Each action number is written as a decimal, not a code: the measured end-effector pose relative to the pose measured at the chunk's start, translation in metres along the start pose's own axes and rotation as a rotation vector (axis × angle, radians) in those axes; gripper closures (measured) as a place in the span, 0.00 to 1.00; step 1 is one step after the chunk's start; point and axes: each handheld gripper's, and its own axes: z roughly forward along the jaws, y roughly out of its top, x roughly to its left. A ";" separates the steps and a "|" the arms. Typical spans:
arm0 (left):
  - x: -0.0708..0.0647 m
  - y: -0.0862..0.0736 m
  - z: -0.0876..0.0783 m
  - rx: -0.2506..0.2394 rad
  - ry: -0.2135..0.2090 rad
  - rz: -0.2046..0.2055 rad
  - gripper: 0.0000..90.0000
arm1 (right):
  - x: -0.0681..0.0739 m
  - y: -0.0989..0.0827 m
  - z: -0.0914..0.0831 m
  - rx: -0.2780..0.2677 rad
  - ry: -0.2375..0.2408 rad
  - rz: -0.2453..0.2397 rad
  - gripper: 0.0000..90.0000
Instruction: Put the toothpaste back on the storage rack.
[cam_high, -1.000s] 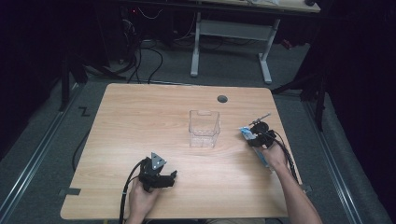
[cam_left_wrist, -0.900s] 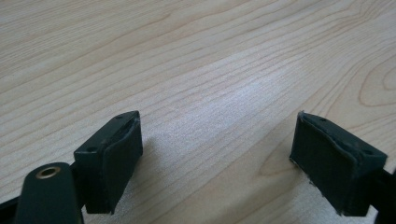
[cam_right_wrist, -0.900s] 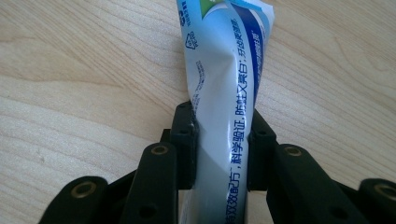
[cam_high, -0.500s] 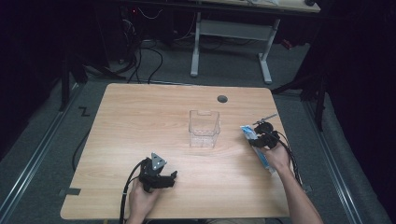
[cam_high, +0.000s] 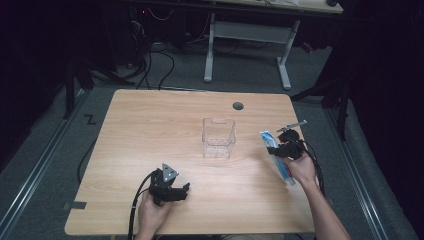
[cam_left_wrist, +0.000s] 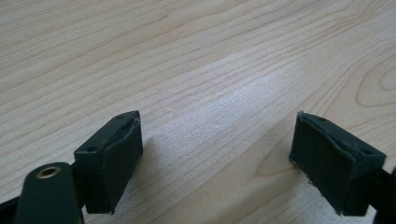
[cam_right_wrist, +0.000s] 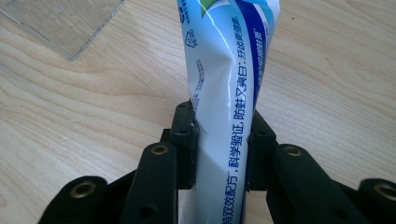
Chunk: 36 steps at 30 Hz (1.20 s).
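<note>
Toothpaste tube (cam_right_wrist: 229, 93) is clamped between the two black jaws of the right gripper (cam_high: 280, 146), and compared with one second ago it has been lifted a little and carried slightly toward the right edge of the desk (cam_high: 150, 125), so it now hangs above the wood and no longer seems to rest on it. In the high view the tube (cam_high: 285, 170) shows white and blue, running from just in front of the gripper back under the right hand (cam_high: 301, 170). This probably means the picking up is done and the next part is to bring the tube to the clear plastic container (cam_high: 218, 138), which stands upright near the middle of the desk, well apart from the tube. The right forearm comes in from the lower right corner, and the gripper points forward and a bit to the left. The left gripper (cam_high: 182, 191) stays at the front of the desk, its jaws wide apart with nothing between them, only bare wood under them.
</note>
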 end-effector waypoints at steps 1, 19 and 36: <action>0.000 0.000 0.000 0.000 0.000 0.000 0.19 | 0.000 0.000 -0.001 -0.003 0.003 -0.001 0.79; 0.000 0.000 0.000 0.000 0.000 0.000 0.19 | 0.009 0.000 -0.010 -0.072 0.049 -0.018 0.78; 0.000 0.000 0.000 0.002 0.000 0.003 0.19 | 0.026 0.004 -0.016 -0.141 0.100 -0.051 0.78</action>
